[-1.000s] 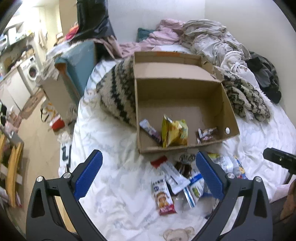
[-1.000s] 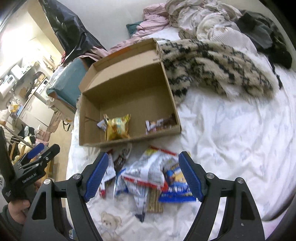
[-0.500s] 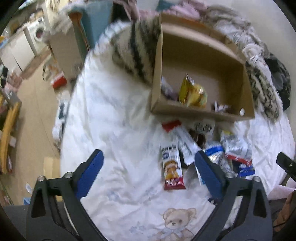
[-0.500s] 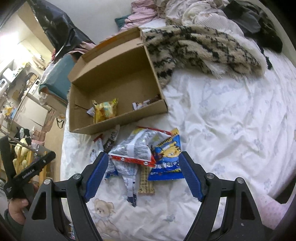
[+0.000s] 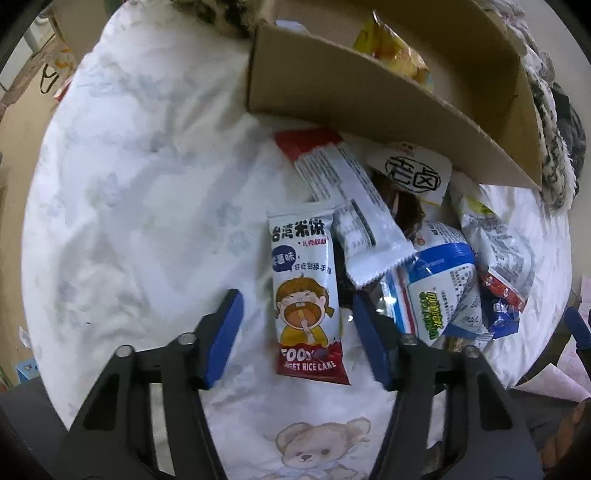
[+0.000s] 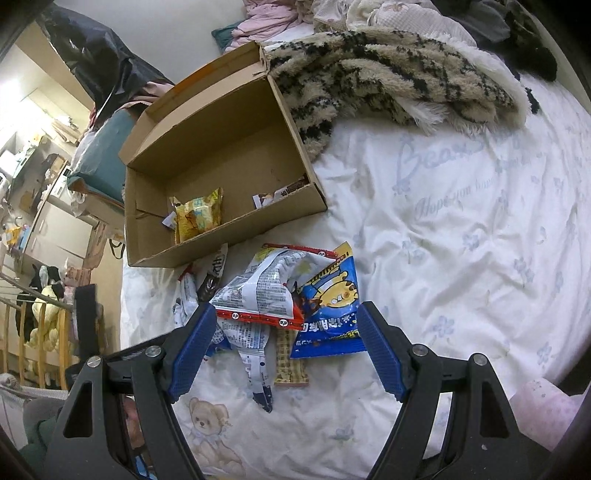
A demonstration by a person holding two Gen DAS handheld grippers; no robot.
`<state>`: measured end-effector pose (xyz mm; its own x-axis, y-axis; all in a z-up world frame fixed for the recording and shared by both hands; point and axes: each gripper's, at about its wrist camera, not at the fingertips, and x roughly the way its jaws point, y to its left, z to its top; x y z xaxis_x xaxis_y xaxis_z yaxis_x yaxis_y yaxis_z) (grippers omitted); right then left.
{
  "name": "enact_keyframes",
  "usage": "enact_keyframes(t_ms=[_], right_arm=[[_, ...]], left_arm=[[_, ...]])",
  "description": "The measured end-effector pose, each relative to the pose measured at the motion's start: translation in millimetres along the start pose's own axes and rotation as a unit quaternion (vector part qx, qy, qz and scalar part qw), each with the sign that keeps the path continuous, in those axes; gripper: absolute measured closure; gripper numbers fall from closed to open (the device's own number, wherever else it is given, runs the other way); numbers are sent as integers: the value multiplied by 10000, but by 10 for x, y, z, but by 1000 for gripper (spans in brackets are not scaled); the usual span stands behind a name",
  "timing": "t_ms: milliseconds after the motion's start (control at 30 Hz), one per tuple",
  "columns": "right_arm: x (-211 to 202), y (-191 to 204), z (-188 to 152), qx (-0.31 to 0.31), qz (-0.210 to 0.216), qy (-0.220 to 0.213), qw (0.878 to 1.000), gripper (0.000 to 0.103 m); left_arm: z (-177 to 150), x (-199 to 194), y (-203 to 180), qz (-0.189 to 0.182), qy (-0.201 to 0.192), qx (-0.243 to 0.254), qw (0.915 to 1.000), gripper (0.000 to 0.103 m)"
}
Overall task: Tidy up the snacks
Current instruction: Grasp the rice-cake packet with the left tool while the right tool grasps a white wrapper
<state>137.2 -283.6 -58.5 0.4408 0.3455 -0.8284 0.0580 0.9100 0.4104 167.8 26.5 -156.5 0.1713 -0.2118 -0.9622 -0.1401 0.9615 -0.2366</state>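
A sweet rice cake packet (image 5: 300, 251) with a cartoon child lies flat on the white bedsheet, left of a pile of several snack packets (image 5: 436, 280). My left gripper (image 5: 295, 299) points down at it, and its jaws are closing with the packet's lower half between them. The pads (image 5: 221, 332) still stand clear of its edges. My right gripper (image 6: 286, 325) hangs open over the pile, above a white and red bag (image 6: 258, 291) and a blue tiger packet (image 6: 332, 299). The open cardboard box (image 6: 236, 158) holds a yellow packet (image 6: 197, 214) and small bars.
A fuzzy striped blanket (image 6: 388, 81) lies against the box's far side, with heaped clothes (image 6: 332, 11) behind it. The bed's left edge (image 5: 40, 206) drops to the floor, where furniture and clutter stand. A teddy bear print (image 5: 317, 443) marks the sheet near me.
My left gripper dropped close to the bed and tilted downward, and its jaws narrowed around the rice cake packet. My right gripper sank slightly over the pile with its jaws unchanged.
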Motion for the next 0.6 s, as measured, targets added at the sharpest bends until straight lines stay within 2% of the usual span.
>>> enact_keyframes(t_ms=[33,200,333,400,433,467,600], right_arm=[[12,3,-1,-8,0,20,10000,22],[88,55,-34,-103,66,195,9997,22],[286,64,-117,-3,304,728,9969,22],[435,68,-189,80,434,1087,9931,27],[522,88,-229,72,462,1289,9906,38],[608,125,-263,-11,451,1484,9879,45],[851,260,-359,-214,408,1824,9822,49]], left_arm=[[-9,0,-13,-54,7,25,10000,76],[-57,-159,-15,271,-116,66,9995,77],[-165,-296,19,409,-170,33,9990,77],[-192,-342,26,519,-234,62,9984,77],[-206,-358,28,529,-251,67,9983,77],[-225,-372,27,556,-270,91,9980,77],[-239,-387,-22,578,-324,179,9976,77]])
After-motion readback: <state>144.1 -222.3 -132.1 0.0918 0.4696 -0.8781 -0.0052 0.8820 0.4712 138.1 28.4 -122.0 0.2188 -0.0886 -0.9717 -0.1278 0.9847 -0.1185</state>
